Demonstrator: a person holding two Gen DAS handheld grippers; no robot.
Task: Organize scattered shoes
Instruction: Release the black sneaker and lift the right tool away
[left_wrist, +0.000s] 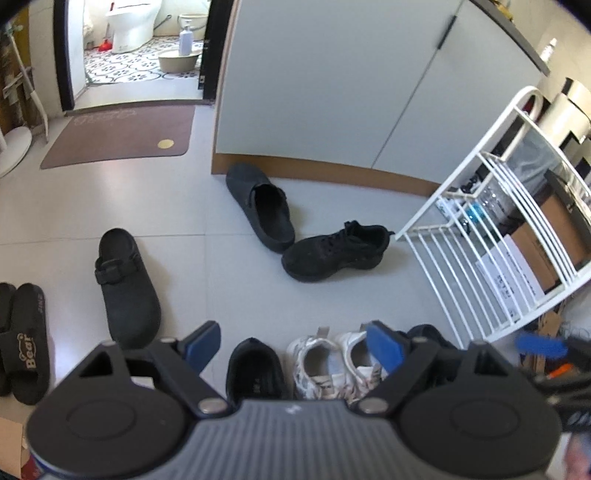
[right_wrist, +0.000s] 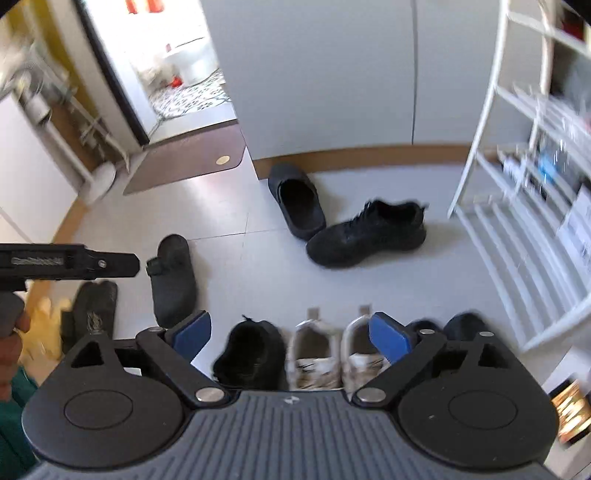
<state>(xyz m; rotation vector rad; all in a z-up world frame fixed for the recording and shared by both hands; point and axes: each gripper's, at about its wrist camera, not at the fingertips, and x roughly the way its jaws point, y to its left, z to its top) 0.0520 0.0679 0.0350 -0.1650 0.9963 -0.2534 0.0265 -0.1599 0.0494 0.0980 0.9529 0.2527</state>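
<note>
My left gripper (left_wrist: 293, 349) hangs open over a row of shoes at the near edge: a black shoe (left_wrist: 255, 371), a pair of white sneakers (left_wrist: 334, 363) and a dark shoe (left_wrist: 430, 338). My right gripper (right_wrist: 291, 338) is open too, above the same black shoe (right_wrist: 251, 354) and white sneakers (right_wrist: 338, 350). Nothing is between either pair of fingers. Farther out on the floor lie a black lace-up sneaker (left_wrist: 334, 251) (right_wrist: 365, 232), a black clog (left_wrist: 260, 206) (right_wrist: 297, 199) by the cabinet, and a second clog (left_wrist: 127, 288) (right_wrist: 171, 280) at the left.
Black "Bear" slippers (left_wrist: 24, 338) lie at the far left. A white wire rack (left_wrist: 491, 221) (right_wrist: 524, 206) stands at the right, a white cabinet (left_wrist: 332, 85) behind, and a brown mat (left_wrist: 122, 136) before a bathroom doorway. The left gripper's side (right_wrist: 70, 262) and a hand show at the left.
</note>
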